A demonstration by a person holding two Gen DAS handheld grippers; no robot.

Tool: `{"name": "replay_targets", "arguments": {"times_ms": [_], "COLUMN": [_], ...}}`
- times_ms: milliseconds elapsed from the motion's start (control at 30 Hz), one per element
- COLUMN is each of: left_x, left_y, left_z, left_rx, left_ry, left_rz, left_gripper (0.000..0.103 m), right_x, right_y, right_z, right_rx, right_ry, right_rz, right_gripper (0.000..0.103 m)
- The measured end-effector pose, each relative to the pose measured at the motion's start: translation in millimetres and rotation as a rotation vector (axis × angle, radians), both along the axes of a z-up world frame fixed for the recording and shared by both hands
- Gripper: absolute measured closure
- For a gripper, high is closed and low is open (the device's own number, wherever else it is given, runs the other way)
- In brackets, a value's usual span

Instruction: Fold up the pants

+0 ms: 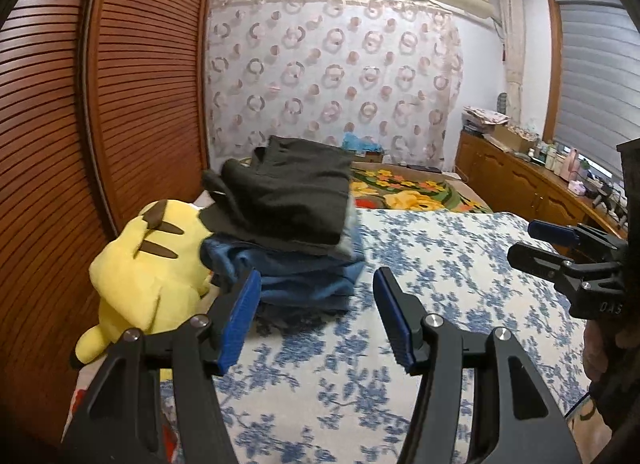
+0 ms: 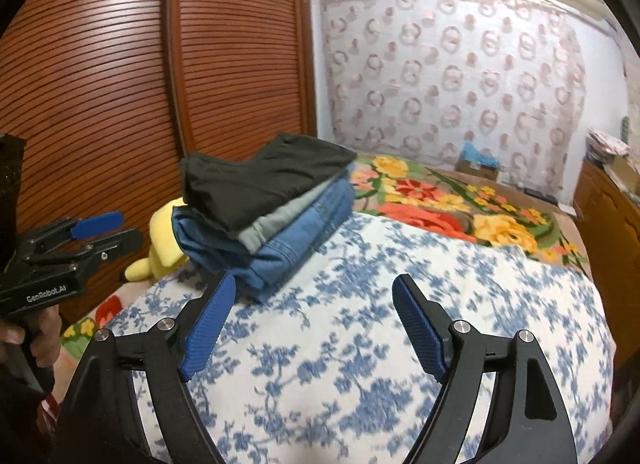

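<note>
A stack of folded pants sits on the bed near the wardrobe: dark grey pants (image 1: 284,195) (image 2: 260,179) on top, a light grey layer under them, blue jeans (image 1: 292,276) (image 2: 288,240) at the bottom. My left gripper (image 1: 316,284) hovers in front of the stack, open, nothing between its blue pads. My right gripper (image 2: 314,288) is open and empty too, a little to the right of the stack above the bedspread. Each gripper shows in the other's view: the right one (image 1: 536,242) at the right edge, the left one (image 2: 110,229) at the left edge, held by a hand.
A yellow plush toy (image 1: 144,268) (image 2: 164,240) lies against the stack on its left. The slatted wooden wardrobe (image 1: 100,103) stands close behind. The blue-flowered bedspread (image 1: 440,264) (image 2: 400,304) covers the near bed; a colourful floral blanket (image 2: 440,199) lies beyond. A wooden cabinet (image 1: 520,187) lines the right wall.
</note>
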State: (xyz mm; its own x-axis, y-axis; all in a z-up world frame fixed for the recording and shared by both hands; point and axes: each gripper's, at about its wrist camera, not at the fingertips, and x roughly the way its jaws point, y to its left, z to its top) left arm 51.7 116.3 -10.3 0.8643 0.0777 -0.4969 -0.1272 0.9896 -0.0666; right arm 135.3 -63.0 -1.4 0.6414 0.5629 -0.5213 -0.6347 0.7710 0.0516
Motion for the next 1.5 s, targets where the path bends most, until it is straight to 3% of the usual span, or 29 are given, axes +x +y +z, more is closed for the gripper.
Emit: {"name": "replay_targets", "arguments": {"times_ms": [433, 767, 1200, 1500], "left_x": [6.9, 13.1, 9.2, 3.5], "left_y": [-73.9, -119.7, -143.6, -142.8], "left_z": [2.6, 14.0, 56.4, 64.5], "left_rx": [0.010, 0.023, 0.039, 0.042], "left_ry": [0.006, -0.003, -0.032, -0.057], "left_rz": [-0.126, -0.203, -0.222, -0.210], "left_gripper": [0.045, 0.045, 0.045, 0.045], "right_x": [-26.2, -43.5, -64.2, -73.3], "right_y": [-84.8, -140.5, -172.9, -178.0], "right_z": [-2.1, 9.3, 43.2, 53.9], "right_rx": [0.027, 0.013, 0.065, 0.081], "right_ry": [0.008, -0.035, -0.108, -0.144], "right_rz": [-0.204, -0.362, -0.441, -0.449], "right_gripper": [0.020, 0.020, 0.020, 0.020]}}
